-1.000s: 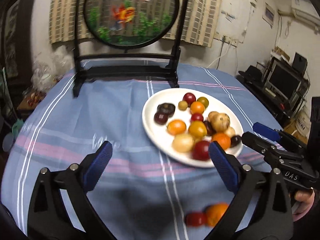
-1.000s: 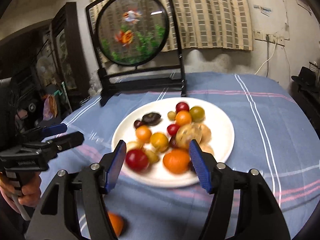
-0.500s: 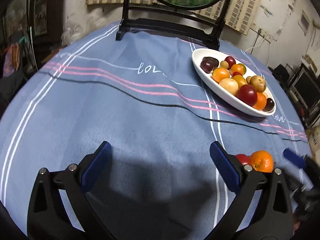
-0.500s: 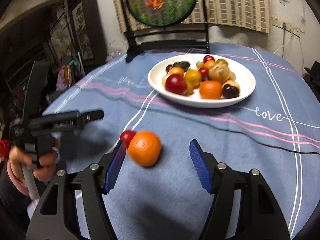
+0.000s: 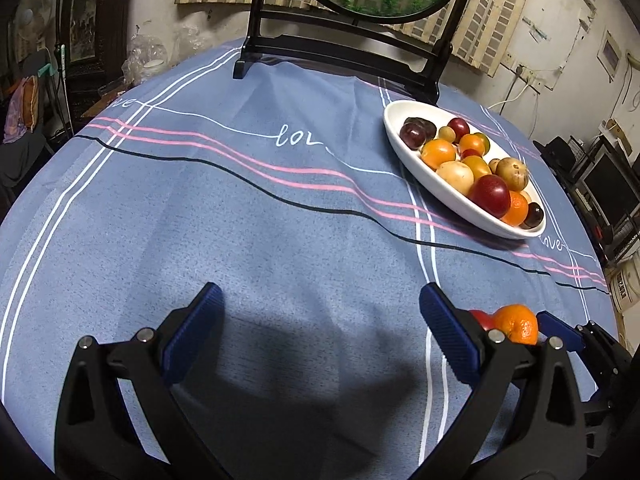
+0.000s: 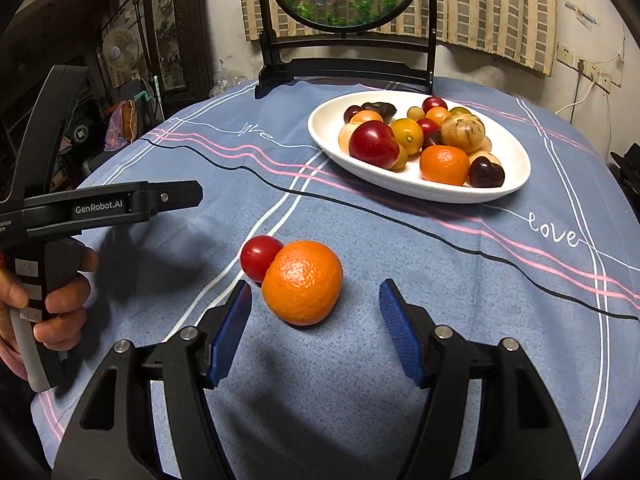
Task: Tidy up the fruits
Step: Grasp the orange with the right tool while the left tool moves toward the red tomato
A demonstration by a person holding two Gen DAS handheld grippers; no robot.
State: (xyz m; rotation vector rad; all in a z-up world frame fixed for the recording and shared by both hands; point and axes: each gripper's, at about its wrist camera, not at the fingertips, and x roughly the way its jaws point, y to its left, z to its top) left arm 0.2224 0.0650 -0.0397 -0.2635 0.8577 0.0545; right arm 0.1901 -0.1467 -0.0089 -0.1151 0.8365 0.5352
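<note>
A: Start at the left. What is the left gripper (image 5: pixel 316 332) doing?

B: Its blue-padded jaws are spread wide with nothing between them, over bare blue striped tablecloth (image 5: pixel 248 216). No fruit is in its reach; the loose pair sits off to its right, half hidden behind its right finger.

A: And in the middle?

B: A small glossy red tomato-like fruit (image 6: pixel 260 257) lies on the cloth, touching a round dimpled orange mandarin (image 6: pixel 302 282) just to its right. Both are well apart from the white oval ceramic plate (image 6: pixel 516 184), which is piled with mixed red, orange, yellow and dark fruits farther back and to the right.

A: The right gripper (image 6: pixel 315 328)?

B: Also wide apart and empty, low and near the mandarin. The mandarin sits just ahead of the left pad, not centred in the gap.

A: So which step is this?

B: I'd judge it the approach to pick up the mandarin, presumably to join the others on the plate.

A: What does the next move need?

B: Shifting slightly left and forward so both pads flank the mandarin, then closing gently. The risk I see is nudging the small red fruit, which could roll.
</note>
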